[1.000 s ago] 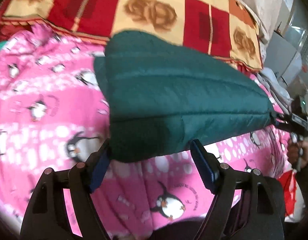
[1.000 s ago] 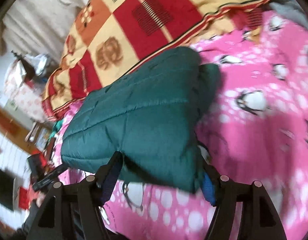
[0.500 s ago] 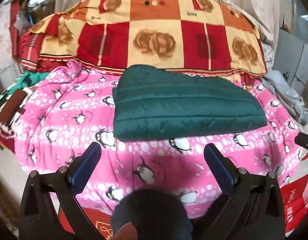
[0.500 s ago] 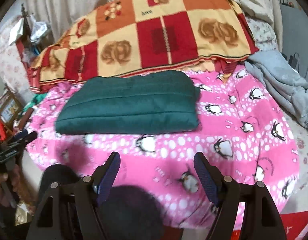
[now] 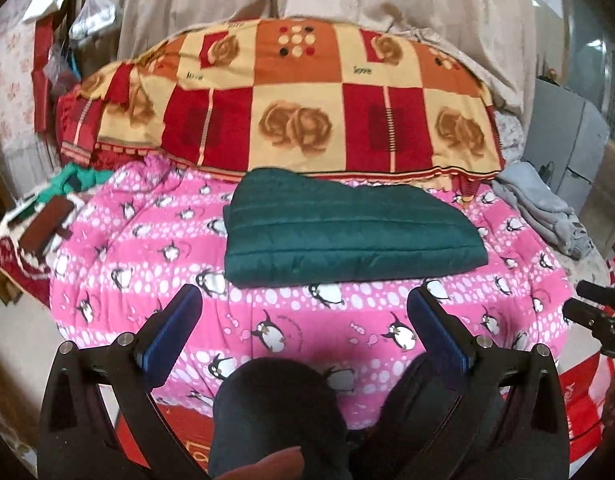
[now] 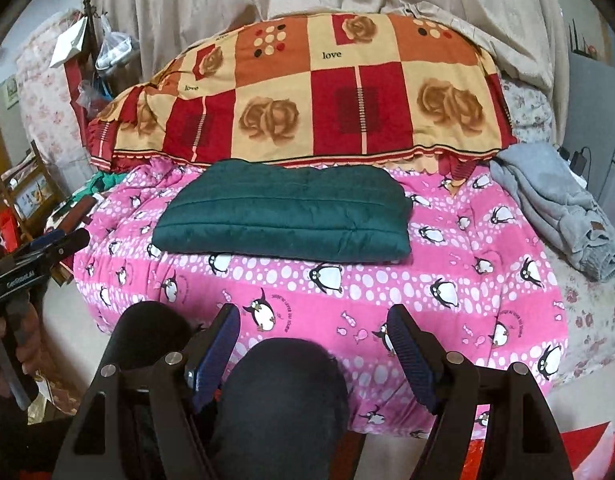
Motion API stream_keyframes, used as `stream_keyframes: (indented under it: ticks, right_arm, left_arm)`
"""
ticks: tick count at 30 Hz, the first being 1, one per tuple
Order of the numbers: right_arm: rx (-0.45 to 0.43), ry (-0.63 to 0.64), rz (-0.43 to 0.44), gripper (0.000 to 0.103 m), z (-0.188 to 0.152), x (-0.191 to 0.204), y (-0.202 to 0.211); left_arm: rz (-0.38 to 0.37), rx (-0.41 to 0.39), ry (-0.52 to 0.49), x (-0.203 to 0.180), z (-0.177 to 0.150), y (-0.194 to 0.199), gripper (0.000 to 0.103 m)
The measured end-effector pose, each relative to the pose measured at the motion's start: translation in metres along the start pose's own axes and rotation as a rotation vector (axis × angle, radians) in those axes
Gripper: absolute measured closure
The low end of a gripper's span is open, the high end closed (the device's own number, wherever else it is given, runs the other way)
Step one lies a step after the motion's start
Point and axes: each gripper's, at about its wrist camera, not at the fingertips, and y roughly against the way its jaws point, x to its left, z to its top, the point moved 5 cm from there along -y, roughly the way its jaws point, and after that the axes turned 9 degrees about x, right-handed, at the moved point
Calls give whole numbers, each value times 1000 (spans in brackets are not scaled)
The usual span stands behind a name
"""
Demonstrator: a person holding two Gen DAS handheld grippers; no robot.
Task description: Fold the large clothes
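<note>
A dark green quilted garment point(image 5: 347, 232) lies folded into a flat rectangle on the pink penguin blanket point(image 5: 291, 320); it also shows in the right wrist view point(image 6: 283, 216). My left gripper point(image 5: 303, 316) is open and empty, held back from the bed above the blanket's near edge. My right gripper point(image 6: 313, 334) is open and empty, also drawn back from the garment. The other gripper shows at the right edge of the left wrist view point(image 5: 599, 316) and at the left edge of the right wrist view point(image 6: 31, 264).
A red and yellow patchwork quilt point(image 6: 307, 92) is heaped behind the garment. A grey sweatshirt point(image 6: 559, 208) lies crumpled at the bed's right. Clutter and a green cloth point(image 5: 75, 180) sit at the left. My dark-clad knees point(image 6: 283, 404) are below the grippers.
Both grippers let go of the green garment and pulled back from the bed. The garment now lies flat and folded on the pink blanket.
</note>
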Motion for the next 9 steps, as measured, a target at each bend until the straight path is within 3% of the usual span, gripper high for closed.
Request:
stream_keyframes:
  ticks: [9]
  right_arm:
    - [-12,2,-7,29,1,8,-3]
  left_arm:
    - [2,-18,-29,-17,-6,6,0]
